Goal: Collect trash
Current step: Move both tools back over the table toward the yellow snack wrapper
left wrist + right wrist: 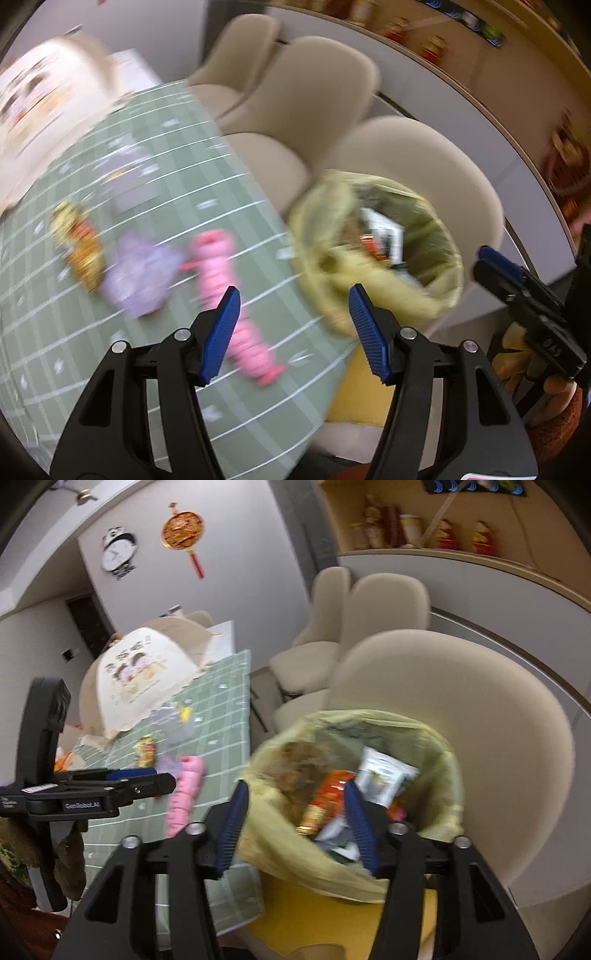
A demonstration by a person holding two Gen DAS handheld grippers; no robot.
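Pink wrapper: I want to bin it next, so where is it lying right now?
The pink wrapper lies on the green checked tablecloth, just right of the purple wrapper and left of the trash bin, ahead of the left claw.

The right gripper [295,823] hangs with jaws spread, empty, over a yellow bin lined with a pale green plastic bag [266,834] holding an orange-red wrapper [325,797] and a white packet [384,775]. Left of it, a pink crumpled wrapper [186,790] lies on the green checked tablecloth [221,709], near the left gripper [147,779].

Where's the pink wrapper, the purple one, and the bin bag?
Pink crinkly plastic wrapper [218,258]: left wrist view, upper half.
Purple crumpled plastic wrapper [138,275]: left wrist view, middle.
Yellow-green plastic bin bag [280,849]: right wrist view, near rim.
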